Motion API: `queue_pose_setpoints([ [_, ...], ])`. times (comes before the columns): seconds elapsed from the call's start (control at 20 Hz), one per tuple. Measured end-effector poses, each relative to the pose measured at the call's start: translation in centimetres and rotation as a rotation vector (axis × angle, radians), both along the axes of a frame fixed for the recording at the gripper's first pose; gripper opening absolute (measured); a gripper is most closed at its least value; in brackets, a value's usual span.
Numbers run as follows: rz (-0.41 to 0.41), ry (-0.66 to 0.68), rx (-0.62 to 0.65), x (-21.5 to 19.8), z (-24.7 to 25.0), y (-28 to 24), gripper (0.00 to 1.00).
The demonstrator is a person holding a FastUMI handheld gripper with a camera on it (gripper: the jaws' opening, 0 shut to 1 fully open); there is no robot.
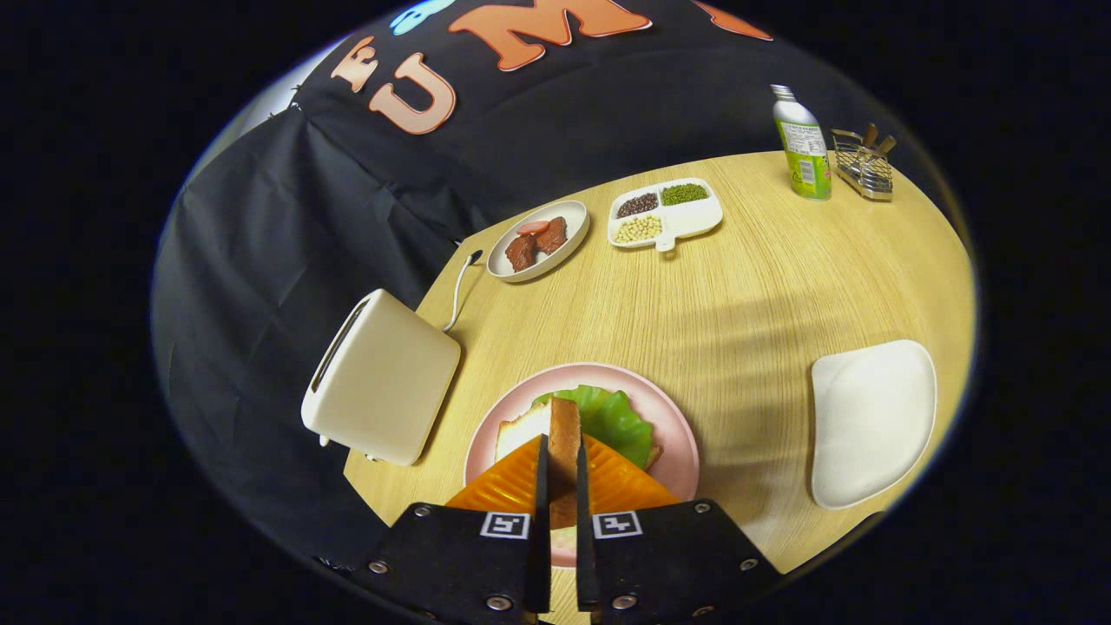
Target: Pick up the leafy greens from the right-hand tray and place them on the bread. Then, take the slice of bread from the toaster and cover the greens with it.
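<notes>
- I saw my gripper (pixel 562 460) hanging over the pink plate (pixel 673 425), its fingers (pixel 542 486) closed on a slice of bread (pixel 564 434) held edge-up between them.
- Both fingers pressed the slice's flat faces; its browned crust edge faced the camera.
- The leafy greens (pixel 612 417) lay on the plate, on top of another slice of bread (pixel 523 427) whose pale corner poked out on the toaster side.
- The held slice stood above the greens and the lower bread; I could not tell from this angle whether its far edge touched them or hung just clear.
- The toaster (pixel 382 378) sat on the bench (pixel 738 286) just beside the plate, at the bench's edge, its cord (pixel 457 291) running off toward the booth wall.
- On the other side of the plate, well apart, lay the white tray (pixel 872 421).
- Beyond the fingers, toward the far side of the bench, I made out a grey oval dish (pixel 568 239) with brown pieces and a red slice, and just beside it a white divided dish (pixel 690 219) holding dark, green and pale beans in separate compartments.
- At the far corner stood a green-labelled bottle (pixel 803 143), upright, with a small wire rack (pixel 864 165) just beside it.
</notes>
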State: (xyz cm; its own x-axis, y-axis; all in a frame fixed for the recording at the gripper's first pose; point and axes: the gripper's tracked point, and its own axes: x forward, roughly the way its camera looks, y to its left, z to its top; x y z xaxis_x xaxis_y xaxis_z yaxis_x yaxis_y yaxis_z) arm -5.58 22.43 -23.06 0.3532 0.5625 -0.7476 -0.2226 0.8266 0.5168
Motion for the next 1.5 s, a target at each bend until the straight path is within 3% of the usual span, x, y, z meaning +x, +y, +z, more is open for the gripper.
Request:
queue_pose_setpoints([
  [0.3,0.037,-0.170,-0.160,0.9,-1.2,-1.1,0.32],
  [0.5,0.014,-0.331,-0.243,2.6,0.2,-2.0,0.41],
  [0.85,-0.137,-0.610,-0.271,5.3,7.8,-5.1,0.61],
  [1.15,-0.268,-0.872,-0.291,5.9,15.8,-7.1,0.69],
  [1.5,-0.334,-1.150,-0.325,4.8,23.0,-7.9,0.85],
])
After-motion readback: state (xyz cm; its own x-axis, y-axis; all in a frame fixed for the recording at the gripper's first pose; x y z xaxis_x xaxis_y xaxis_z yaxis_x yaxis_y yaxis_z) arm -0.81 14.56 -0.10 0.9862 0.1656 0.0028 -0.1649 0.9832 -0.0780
